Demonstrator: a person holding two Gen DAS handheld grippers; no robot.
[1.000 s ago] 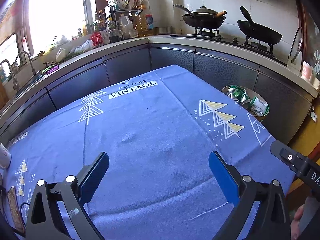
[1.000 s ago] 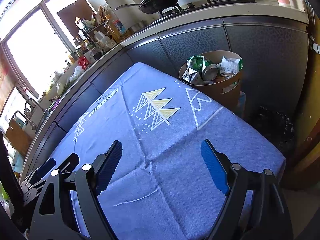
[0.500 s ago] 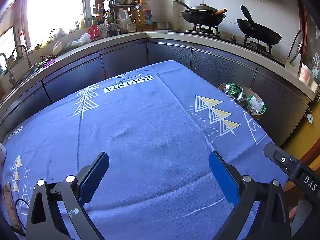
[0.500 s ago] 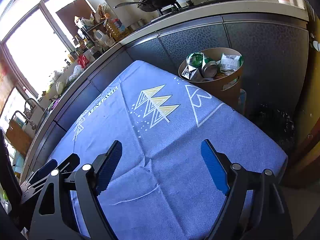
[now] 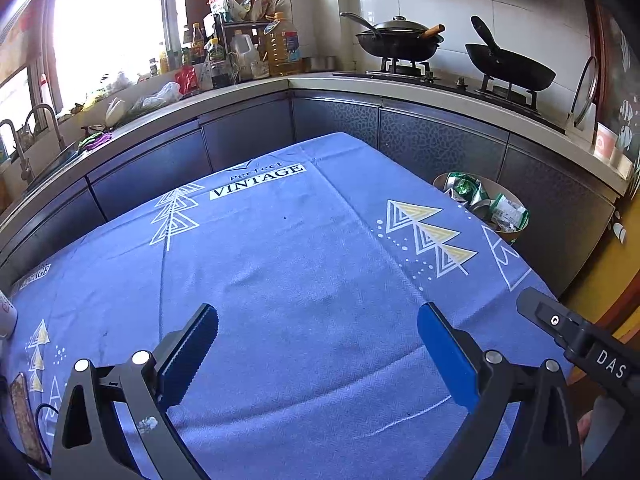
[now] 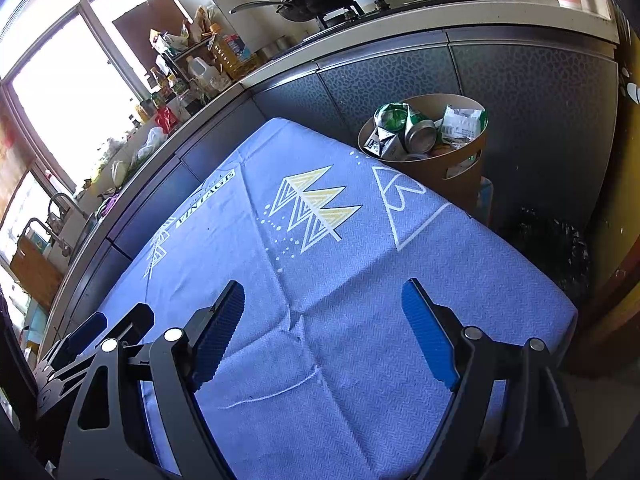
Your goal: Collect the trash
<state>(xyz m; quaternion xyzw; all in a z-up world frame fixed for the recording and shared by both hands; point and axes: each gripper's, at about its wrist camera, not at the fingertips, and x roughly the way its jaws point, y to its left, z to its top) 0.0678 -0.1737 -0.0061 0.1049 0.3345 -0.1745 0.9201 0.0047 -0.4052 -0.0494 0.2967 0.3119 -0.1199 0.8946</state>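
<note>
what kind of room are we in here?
Almost certainly a home kitchen. A gas stove carries a lidded wok, the counter holds a cooking oil bottle, and a sink faucet stands by the window. A bin of cans and wrappers sits beside the blue-clothed table.

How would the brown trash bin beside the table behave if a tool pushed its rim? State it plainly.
The brown trash bin looks tall and thin-walled, so a rim push would probably tip it rather than slide it. Its load of crushed cans and wrappers looks light, giving little ballast. The wall cutout suggests that it may flex under pressure.
</note>
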